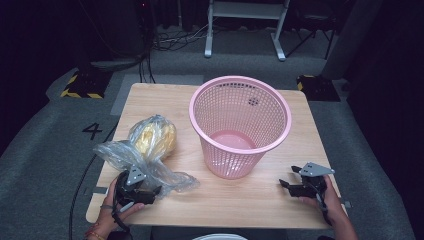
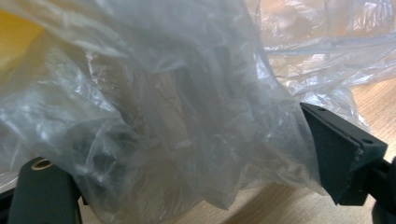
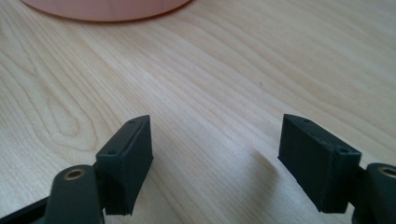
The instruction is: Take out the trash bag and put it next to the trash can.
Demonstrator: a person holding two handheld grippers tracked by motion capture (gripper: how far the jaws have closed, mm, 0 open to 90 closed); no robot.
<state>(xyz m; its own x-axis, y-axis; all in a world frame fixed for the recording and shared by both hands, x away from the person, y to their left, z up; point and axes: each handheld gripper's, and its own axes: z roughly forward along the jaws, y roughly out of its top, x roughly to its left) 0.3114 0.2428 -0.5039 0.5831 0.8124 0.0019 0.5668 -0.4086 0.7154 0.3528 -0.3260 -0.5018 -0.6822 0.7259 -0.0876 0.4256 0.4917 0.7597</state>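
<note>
Crinkled clear plastic sits closest to the person: the loose neck of one bag (image 1: 150, 150) is gathered around the left gripper (image 1: 152, 192) at the near left of the table (image 1: 240, 200), and in the left gripper view the film (image 2: 187, 102) billows between two jaws that stand well apart, so they look spread around it rather than pinching it (the film hides the left jaw's tip). At the near right the right gripper (image 1: 287, 181) rests low over bare wood, jaws wide apart with nothing between them, as the right gripper view confirms. Farther in, the full part of the bag, holding something yellow that I cannot identify, lies on the table just left of the basket (image 1: 240, 127), apart from it. The pink mesh basket stands upright mid-table and appears to hold nothing. My reading is that the bag is meant for the basket and the work is at its start: the grip is not yet closed, and the lift, carry and drop remain. Count: one bag, one basket, two grippers.
</note>
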